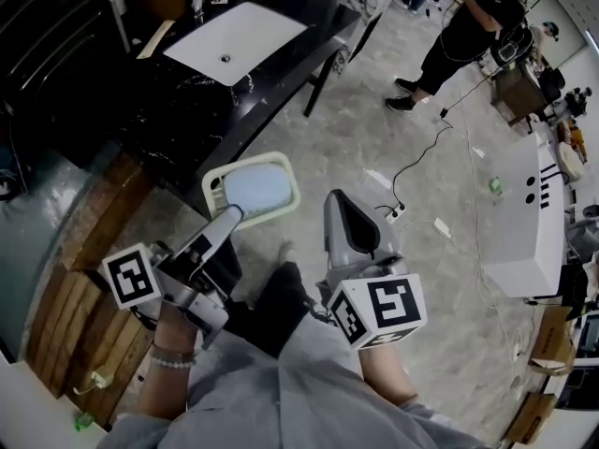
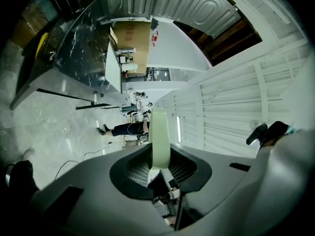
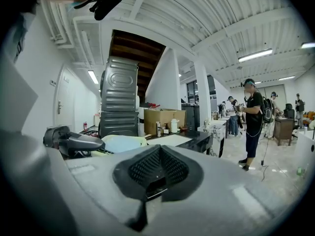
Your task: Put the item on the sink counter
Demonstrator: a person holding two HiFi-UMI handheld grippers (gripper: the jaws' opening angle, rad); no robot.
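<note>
While the left gripper [image 1: 231, 216] clamps the green-rimmed item [image 1: 255, 187] by its edge, the right gripper [image 1: 343, 206] rides closed, empty; sink counter [image 1: 178, 110] far left.

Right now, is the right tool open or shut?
Shut. The right tool has its jaws pressed together, with nothing between them.

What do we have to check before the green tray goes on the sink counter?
1. Left gripper clamped on the tray rim: ok.
2. Right gripper shut and empty: ok.
3. Bare spot on the sink counter beside the basin: ok.
4. Nothing between tray and counter: ok.
5. Standing person well away from the counter: ok.
6. Tray held level: cannot tell.
</note>
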